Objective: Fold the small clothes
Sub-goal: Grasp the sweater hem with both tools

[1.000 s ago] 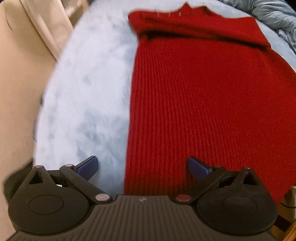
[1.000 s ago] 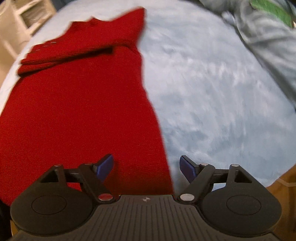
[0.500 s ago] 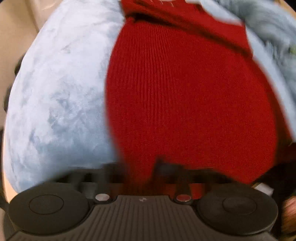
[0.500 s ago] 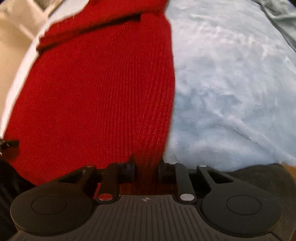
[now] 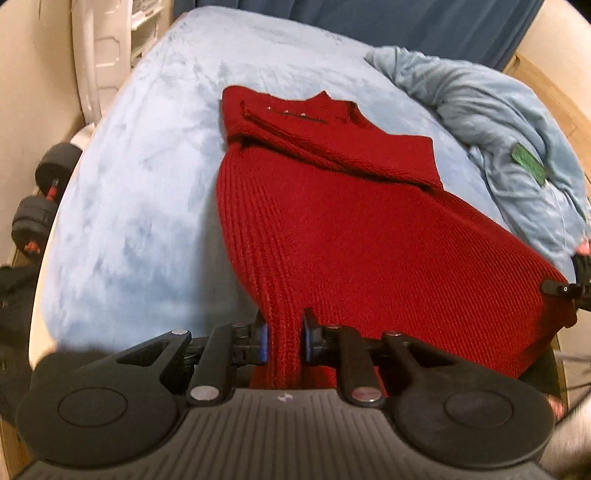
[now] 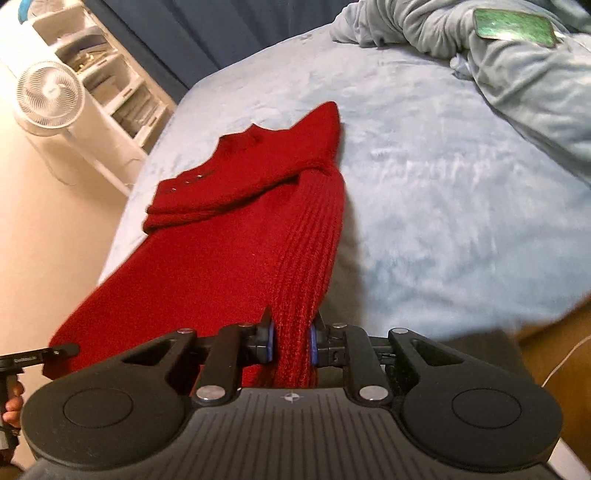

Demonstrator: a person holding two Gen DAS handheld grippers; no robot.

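Note:
A red knit sweater (image 5: pixel 362 236) lies on a light blue bed (image 5: pixel 147 184), its sleeves folded across the chest at the far end. My left gripper (image 5: pixel 283 341) is shut on the sweater's bottom hem at its left corner and lifts it off the bed. My right gripper (image 6: pixel 291 341) is shut on the hem at the right corner of the sweater (image 6: pixel 236 258), also raised. The right gripper's tip (image 5: pixel 565 290) shows at the right edge of the left wrist view. The left gripper's tip (image 6: pixel 40 356) shows at the left edge of the right wrist view.
A crumpled grey-blue blanket (image 5: pixel 491 122) with a green tag (image 6: pixel 513 24) lies at the bed's far right. Dumbbells (image 5: pixel 40 199) sit on the floor left of the bed. A white fan (image 6: pixel 48 96) and shelves (image 6: pixel 110 74) stand beyond the bed's left side.
Both grippers went from open over the hem to shut on it. They have since lifted the hem off the bed, and the sweater's lower part now hangs up toward them.

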